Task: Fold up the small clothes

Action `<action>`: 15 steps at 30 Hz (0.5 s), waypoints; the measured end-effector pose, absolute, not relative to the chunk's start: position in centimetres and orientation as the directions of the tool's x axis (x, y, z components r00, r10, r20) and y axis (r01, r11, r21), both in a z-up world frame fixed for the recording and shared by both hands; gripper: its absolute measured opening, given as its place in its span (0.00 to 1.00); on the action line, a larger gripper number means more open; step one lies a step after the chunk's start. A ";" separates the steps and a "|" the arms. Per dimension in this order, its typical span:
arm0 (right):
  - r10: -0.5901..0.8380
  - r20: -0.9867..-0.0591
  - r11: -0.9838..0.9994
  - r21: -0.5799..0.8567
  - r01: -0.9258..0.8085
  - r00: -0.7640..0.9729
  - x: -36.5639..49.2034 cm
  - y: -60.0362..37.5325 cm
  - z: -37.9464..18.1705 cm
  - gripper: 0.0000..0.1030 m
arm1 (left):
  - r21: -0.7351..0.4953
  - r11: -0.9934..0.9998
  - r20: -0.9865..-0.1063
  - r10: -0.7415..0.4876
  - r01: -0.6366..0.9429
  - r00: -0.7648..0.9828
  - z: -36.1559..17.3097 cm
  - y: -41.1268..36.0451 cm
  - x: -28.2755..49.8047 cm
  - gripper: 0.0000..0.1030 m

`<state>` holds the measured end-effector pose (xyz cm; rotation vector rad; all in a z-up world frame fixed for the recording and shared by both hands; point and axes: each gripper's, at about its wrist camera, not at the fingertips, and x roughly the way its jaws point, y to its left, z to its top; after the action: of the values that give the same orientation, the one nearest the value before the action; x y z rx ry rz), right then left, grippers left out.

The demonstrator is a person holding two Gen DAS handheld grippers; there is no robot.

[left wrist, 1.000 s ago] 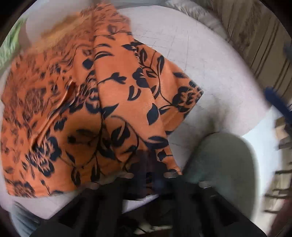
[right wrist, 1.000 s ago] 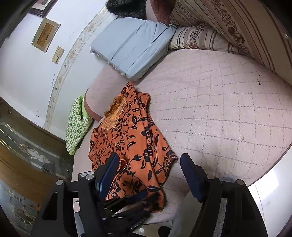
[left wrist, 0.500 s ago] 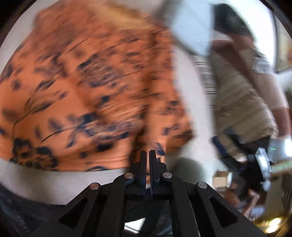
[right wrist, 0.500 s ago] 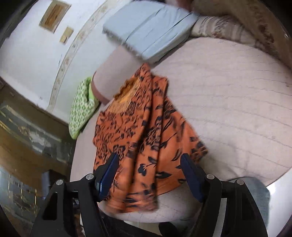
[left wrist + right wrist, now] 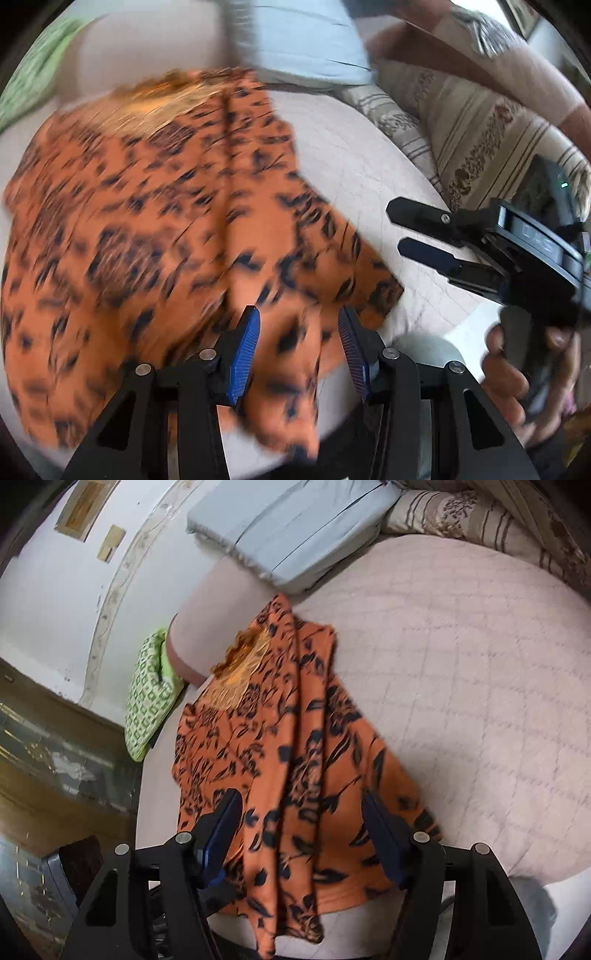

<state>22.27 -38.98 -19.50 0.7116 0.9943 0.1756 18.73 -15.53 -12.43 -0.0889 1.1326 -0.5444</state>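
Orange floral garment (image 5: 295, 760) is lying rumpled on the quilted bed (image 5: 461, 686); left gripper (image 5: 297, 347) and right gripper (image 5: 303, 834) are both hovering over it, gaping wide, gripping nothing.

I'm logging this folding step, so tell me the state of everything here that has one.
orange floral garment: lying on the bed, partly folded lengthwise, held by neither tongs
left tongs: open, over the garment's near edge
right tongs: open, empty
blue-grey bedding: folded, at the bed's far end
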 end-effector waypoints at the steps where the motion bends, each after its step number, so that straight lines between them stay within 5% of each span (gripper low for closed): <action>1: 0.437 -0.705 0.763 0.620 0.184 0.558 22.6 -39.4 -19.4 0.67 | -0.305 0.875 -0.847 -0.429 0.375 0.312 -12.7 -16.8 19.9 0.43; 7: 0.486 -0.672 0.691 0.687 0.224 0.560 25.7 -41.1 -21.4 0.66 | -0.135 0.904 -0.901 -0.282 0.406 0.329 -15.7 -21.8 27.0 0.42; 9: 0.534 -0.637 0.636 0.736 0.232 0.556 26.8 -41.1 -22.4 0.57 | -0.120 0.894 -0.920 -0.263 0.431 0.290 -16.9 -22.6 28.2 0.06; 15: 0.556 -0.649 0.651 0.728 0.215 0.519 30.7 -38.8 -23.8 0.49 | -0.409 0.869 -0.844 -0.477 0.279 0.247 -14.7 -16.2 29.8 0.02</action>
<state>30.72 -38.76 -23.82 0.8734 1.0351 0.2390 29.80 -16.17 -14.70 -0.1885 1.2173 -0.5194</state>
